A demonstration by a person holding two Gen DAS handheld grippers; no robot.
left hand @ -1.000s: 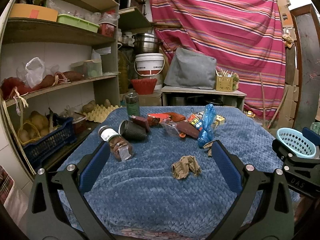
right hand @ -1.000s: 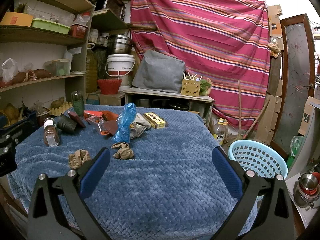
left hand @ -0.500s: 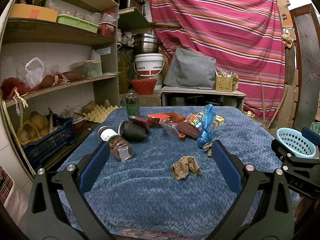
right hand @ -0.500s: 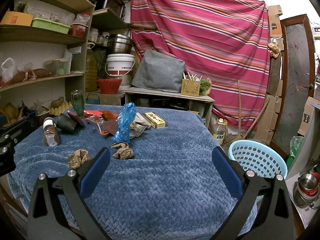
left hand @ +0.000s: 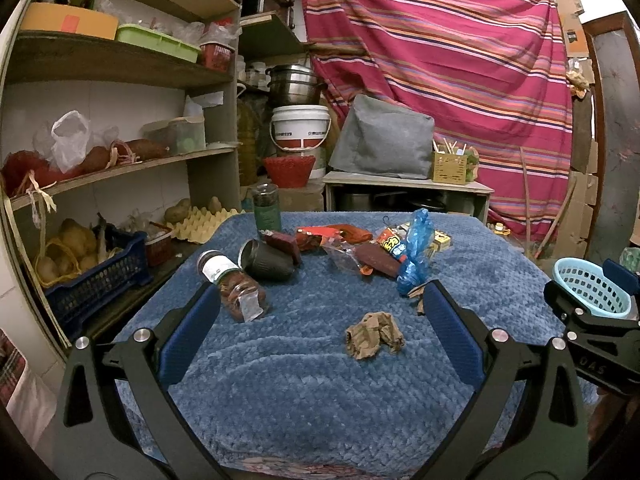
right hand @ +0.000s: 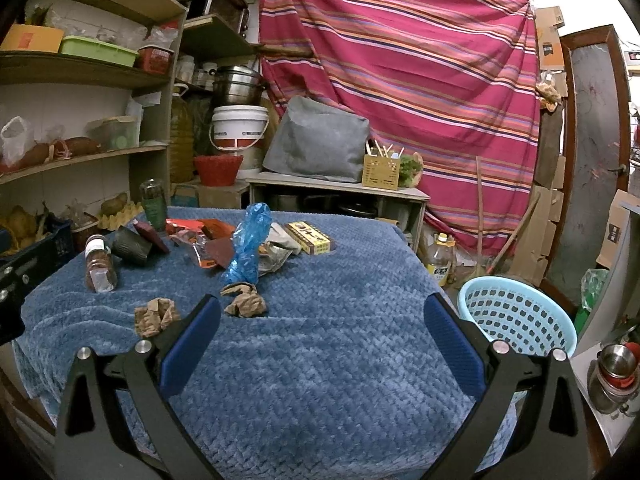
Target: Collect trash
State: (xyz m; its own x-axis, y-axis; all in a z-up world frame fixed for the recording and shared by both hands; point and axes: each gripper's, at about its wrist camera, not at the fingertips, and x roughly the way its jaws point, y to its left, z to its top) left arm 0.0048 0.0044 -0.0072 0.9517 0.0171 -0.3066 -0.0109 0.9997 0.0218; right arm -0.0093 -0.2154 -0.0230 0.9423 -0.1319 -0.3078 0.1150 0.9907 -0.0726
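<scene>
Crumpled brown paper (left hand: 374, 335) lies on the counter (left hand: 304, 392), long axis left-right, between the spread, empty left tool (left hand: 320, 332); right tool (right hand: 322, 334) likewise gapes

We see each claw, left (left hand: 318, 330) and right (right hand: 320, 330), built of black angular arms. Blue pads (left hand: 188, 336) line the fingers, silver screws (left hand: 141, 334) mark the joints, and "DAS" lettering shows on the right one's side.

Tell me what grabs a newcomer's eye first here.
The striped magenta curtain fills the back wall. On the blue blanket lies a scatter of wrappers, a twisted blue plastic bag and crumpled brown paper. A light blue basket waits at the table's right.
</scene>
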